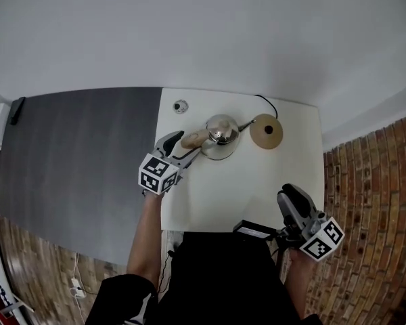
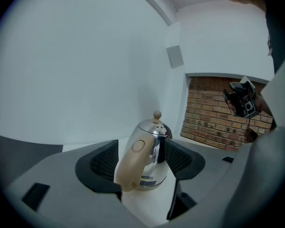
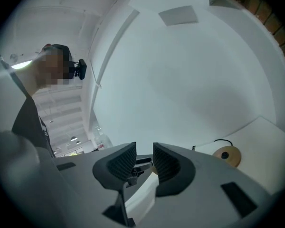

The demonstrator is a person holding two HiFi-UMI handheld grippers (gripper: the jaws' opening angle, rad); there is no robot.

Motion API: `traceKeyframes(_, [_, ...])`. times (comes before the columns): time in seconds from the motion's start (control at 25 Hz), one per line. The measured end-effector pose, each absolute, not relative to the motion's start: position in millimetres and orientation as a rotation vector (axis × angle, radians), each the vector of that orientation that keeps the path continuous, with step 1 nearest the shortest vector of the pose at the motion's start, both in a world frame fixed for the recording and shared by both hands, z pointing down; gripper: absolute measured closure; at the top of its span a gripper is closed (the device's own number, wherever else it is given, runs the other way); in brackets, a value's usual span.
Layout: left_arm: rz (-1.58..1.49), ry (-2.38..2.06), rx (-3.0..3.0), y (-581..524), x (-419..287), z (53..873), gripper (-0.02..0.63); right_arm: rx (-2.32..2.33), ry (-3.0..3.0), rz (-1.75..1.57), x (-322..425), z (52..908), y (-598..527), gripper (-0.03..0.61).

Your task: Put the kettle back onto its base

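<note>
Nearest the person, the right gripper hangs off the white surface's near right corner; its own view shows the jaws narrowly apart with nothing between them. Farther in, the left gripper has its jaws spread wide on either side of the kettle's beige handle, a gap only this view reveals. The kettle is polished steel, domed, with a small knob. Only the head view shows it standing upright on the surface just beside the round tan base.
</note>
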State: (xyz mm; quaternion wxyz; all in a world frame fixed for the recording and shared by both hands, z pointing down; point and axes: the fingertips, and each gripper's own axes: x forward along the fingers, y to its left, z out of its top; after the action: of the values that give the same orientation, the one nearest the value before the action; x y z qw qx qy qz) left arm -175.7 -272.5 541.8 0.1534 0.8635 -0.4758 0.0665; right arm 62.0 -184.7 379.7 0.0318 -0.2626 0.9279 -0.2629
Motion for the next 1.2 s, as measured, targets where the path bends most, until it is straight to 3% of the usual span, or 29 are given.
traceKeyframes(0.4, [0.331, -1.075, 2.596, -290.5, -160.9, 572.1, 0.313, -0.823, 2.877, -0.809, 64.5, 382.1, -199.7, 0.465])
traceKeyframes(0.56, [0.4, -1.024, 2.633, -293.9, -157.2, 573.0, 0.406, -0.821, 2.884, -0.825, 66.6, 386.9, -202.9, 0.465])
traceKeyframes(1.2, [0.527, -1.05, 2.648, -288.4, -145.4, 575.5, 0.443, -0.814, 2.894, -0.824, 73.7, 390.4, -198.5, 0.465])
